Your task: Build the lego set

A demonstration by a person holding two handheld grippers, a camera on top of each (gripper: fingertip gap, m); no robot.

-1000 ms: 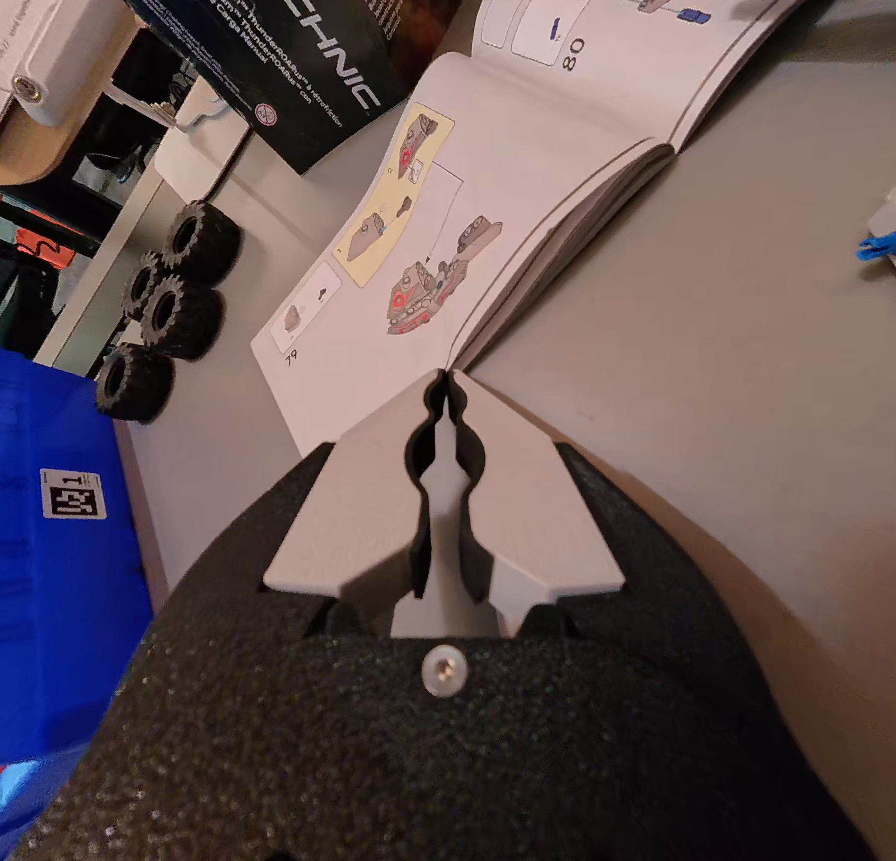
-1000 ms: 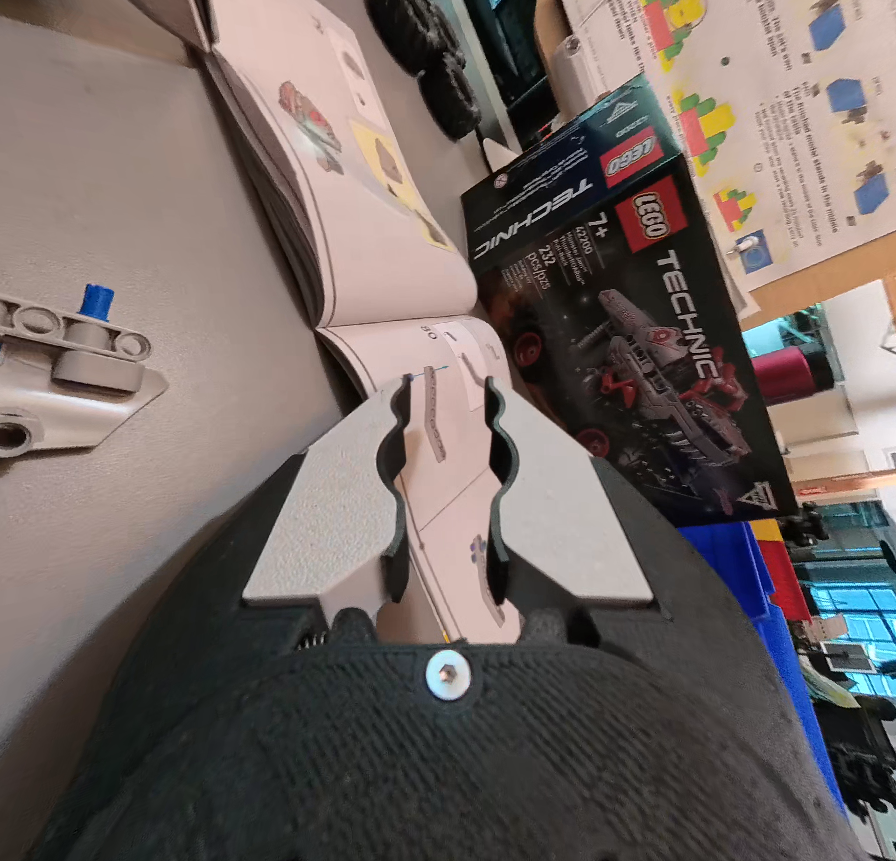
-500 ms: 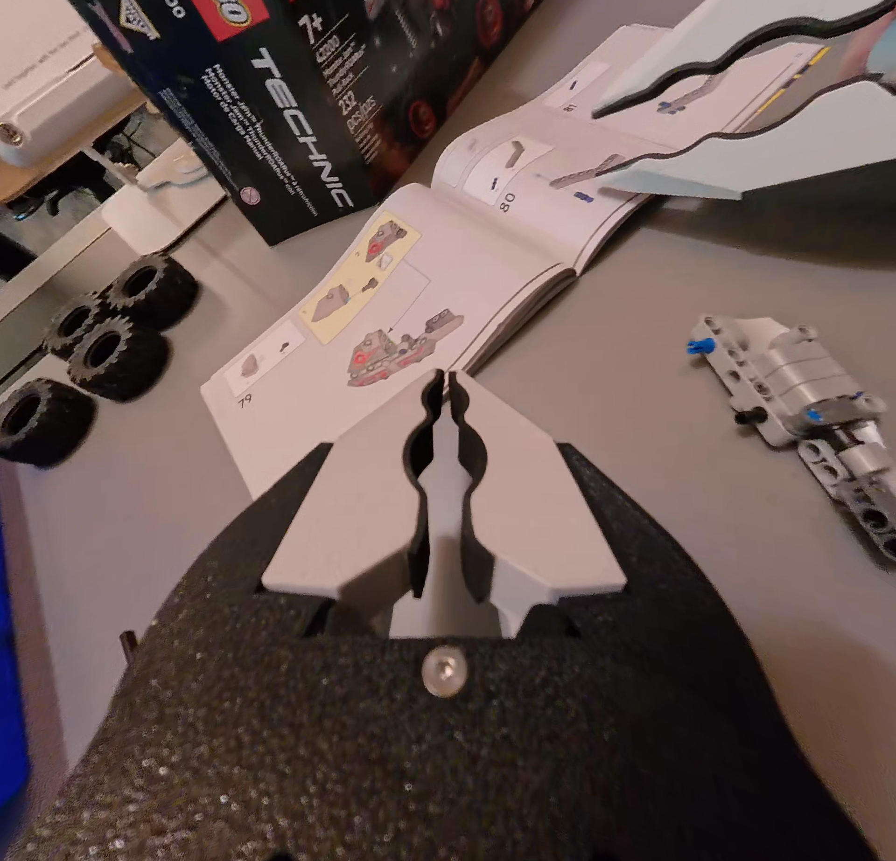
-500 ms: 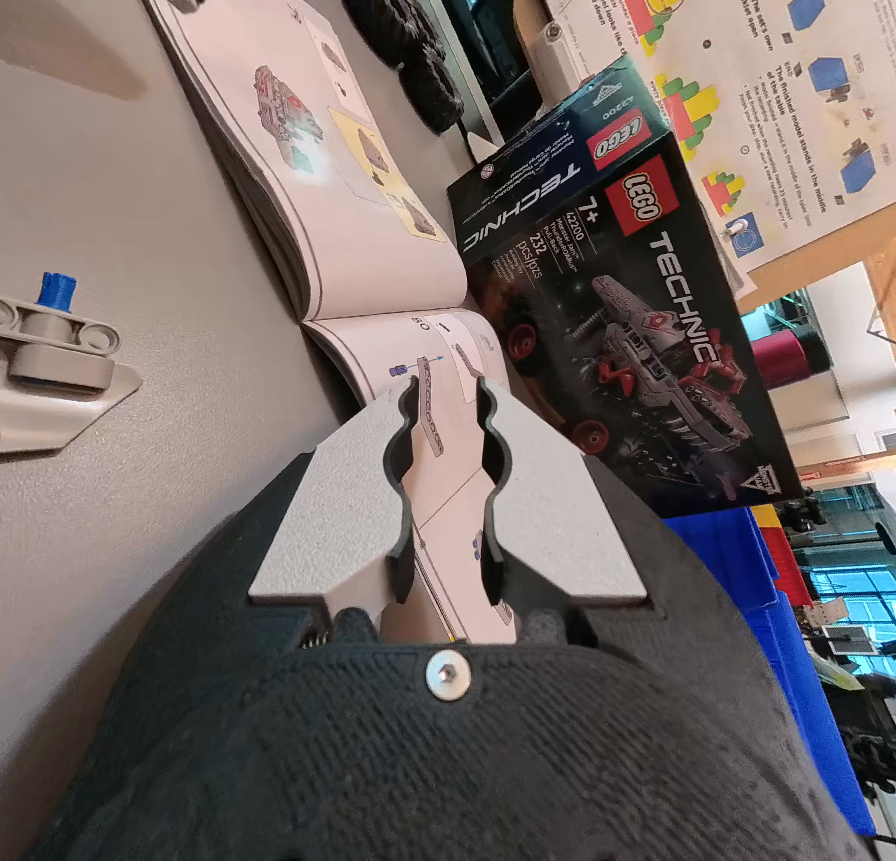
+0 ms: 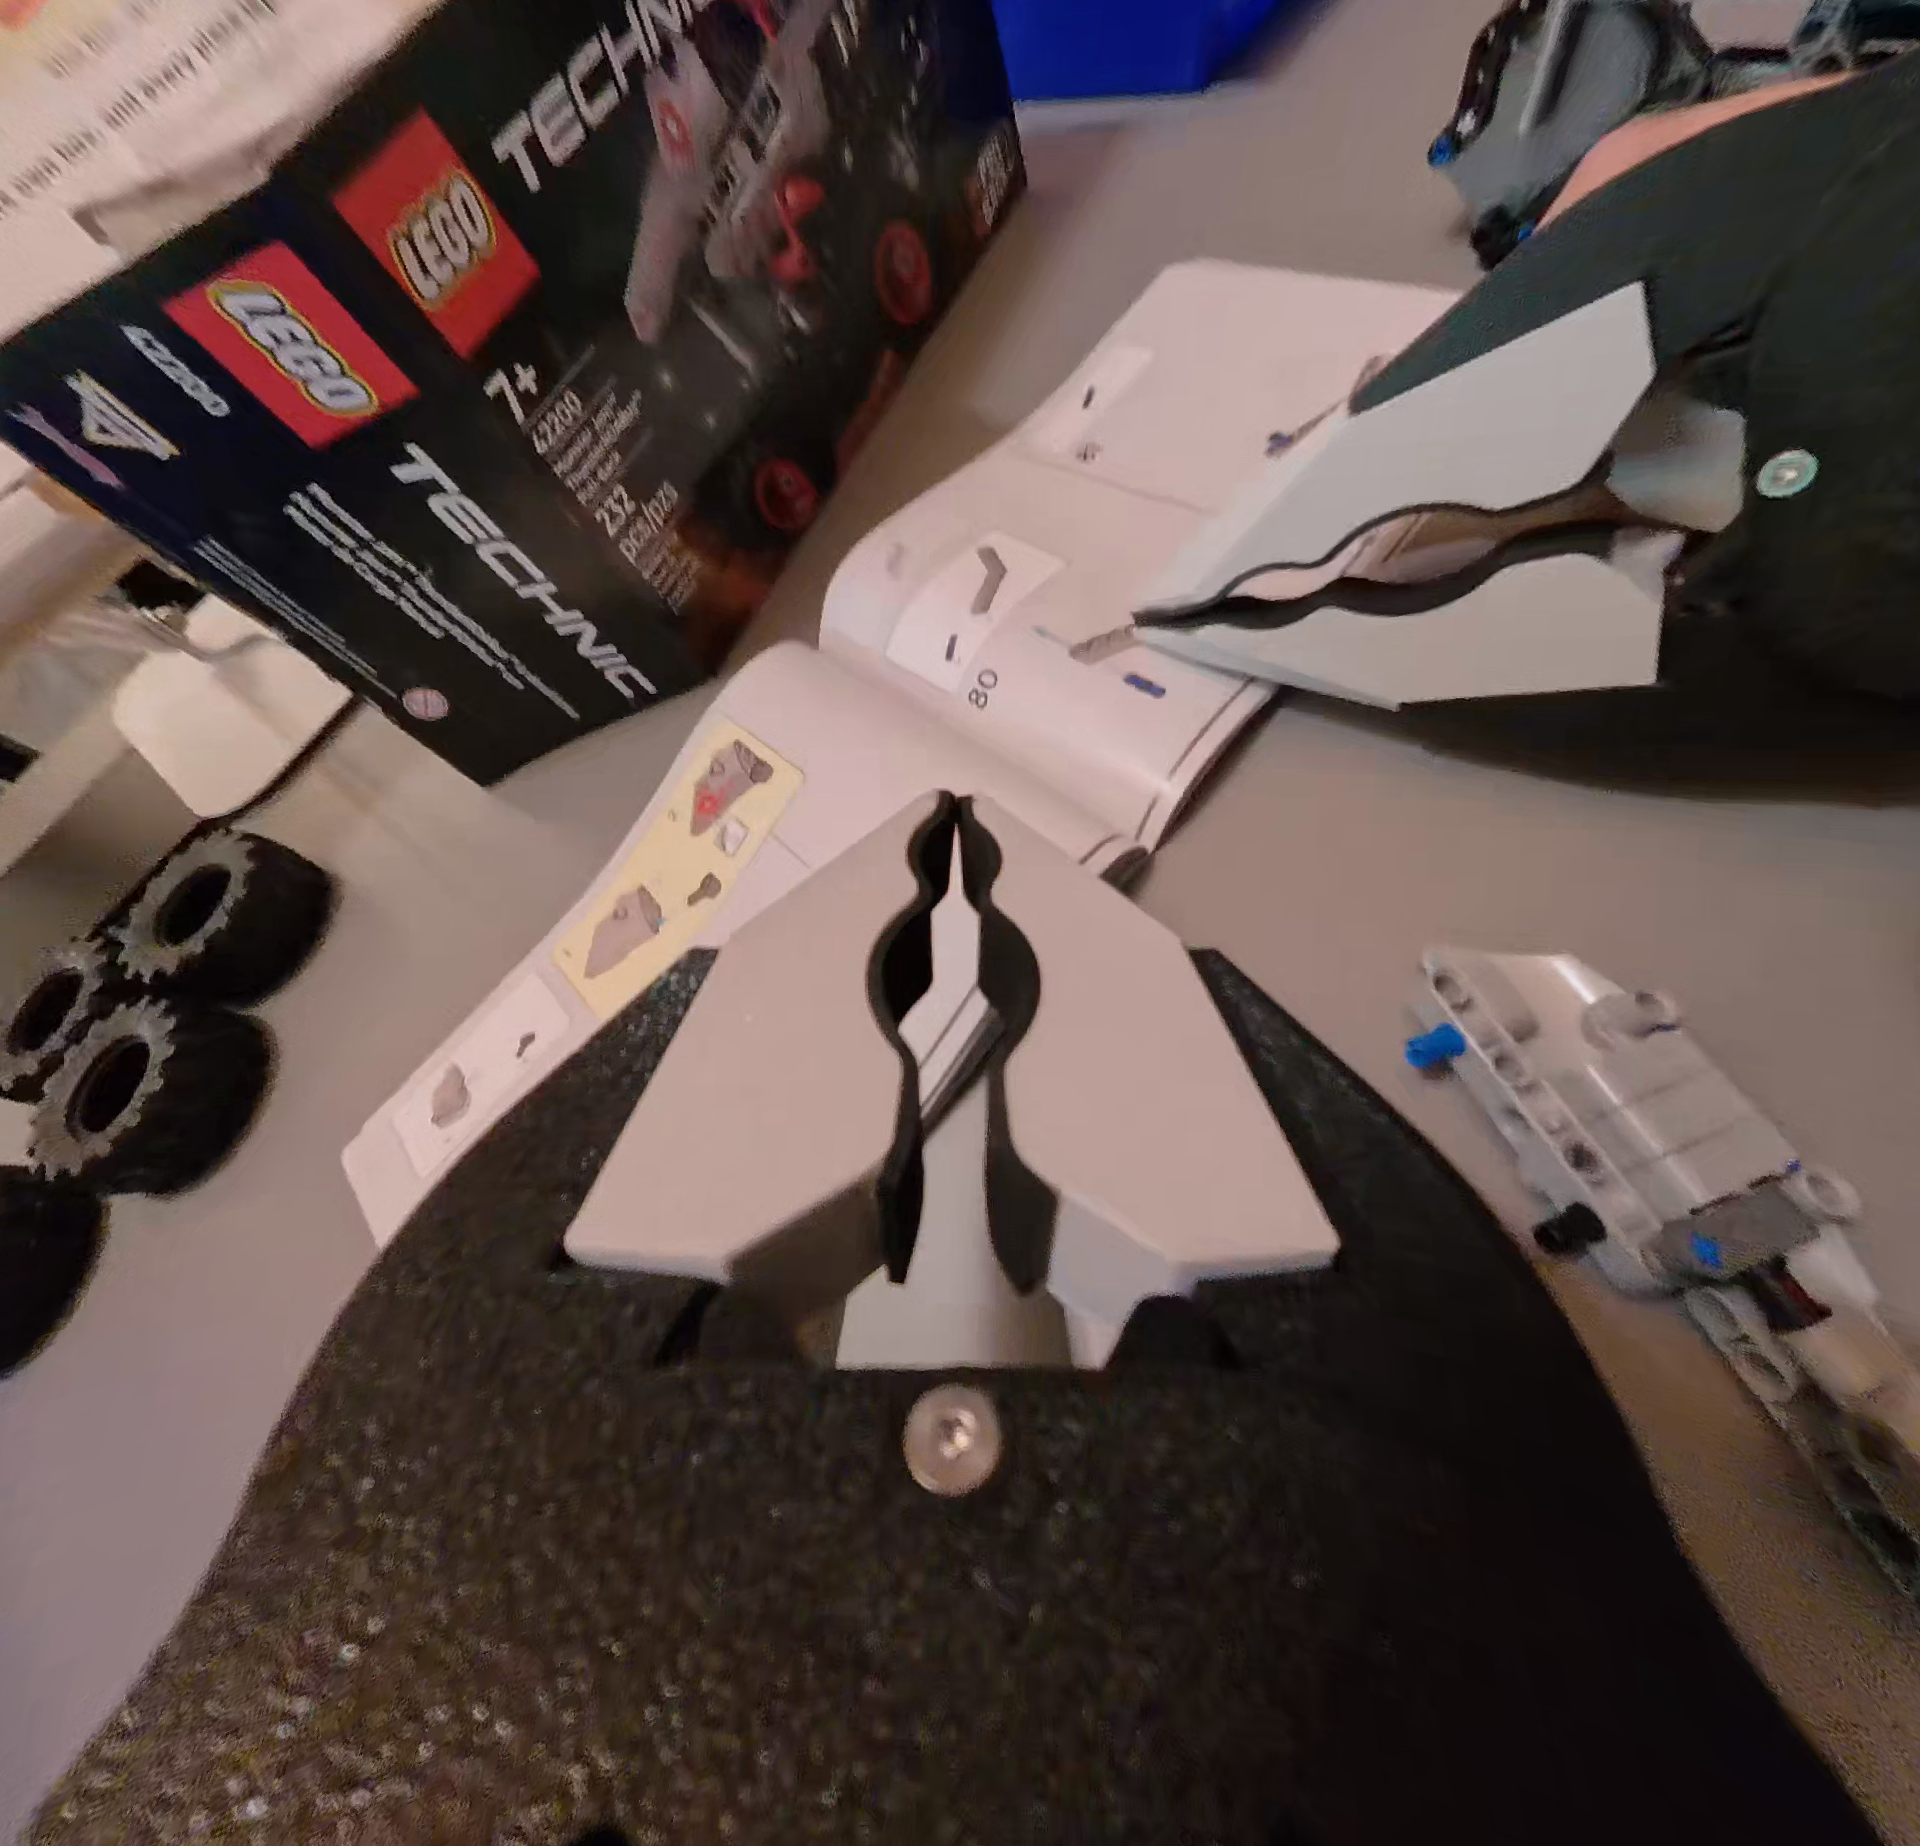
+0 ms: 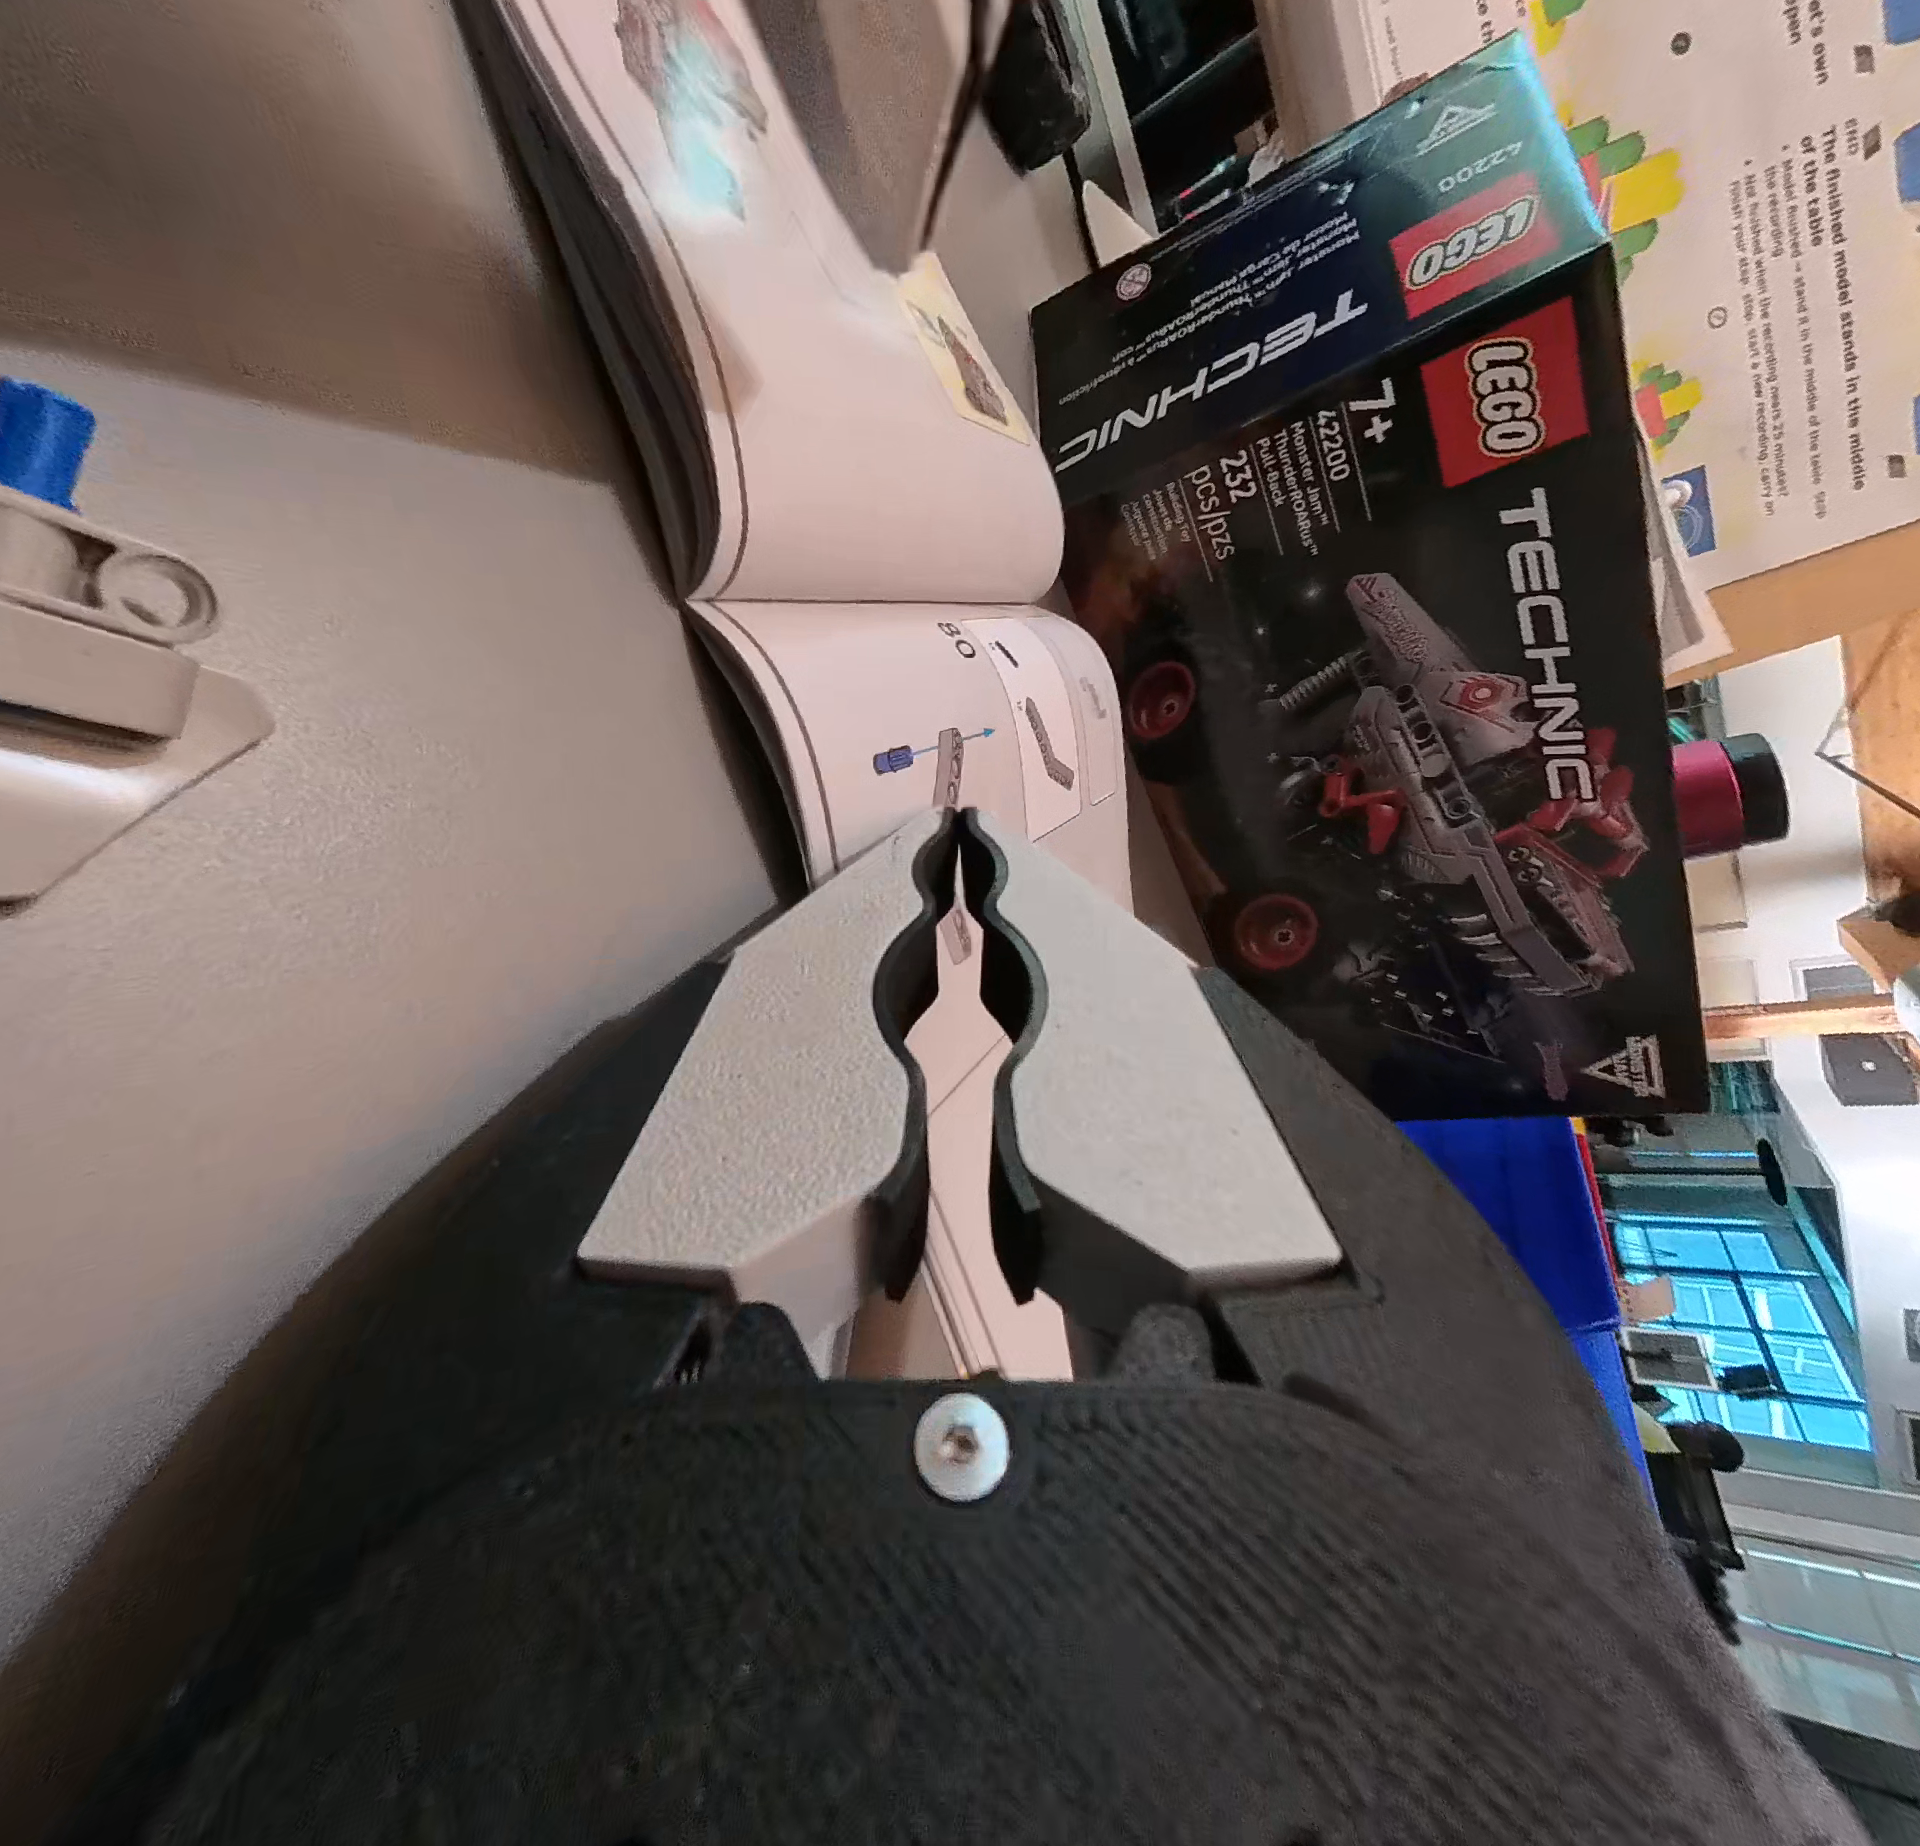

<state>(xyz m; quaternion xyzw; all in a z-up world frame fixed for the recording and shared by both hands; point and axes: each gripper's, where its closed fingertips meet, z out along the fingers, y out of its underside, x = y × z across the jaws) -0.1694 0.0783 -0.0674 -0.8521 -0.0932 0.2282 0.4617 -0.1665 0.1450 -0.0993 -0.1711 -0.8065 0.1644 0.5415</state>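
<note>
Blue bin (image 5: pixel 1143 9) behind the set box (image 5: pixel 520 342), contents unseen.

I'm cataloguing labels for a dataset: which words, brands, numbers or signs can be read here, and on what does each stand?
I don't copy out writing, so here is where it stands:
Black set box: red logo squares and white print on two faces, legible.
Open instruction booklet: page numbers beside step drawings, legible.
Poster on the board: small print beside coloured brick drawings, partly legible.
</note>
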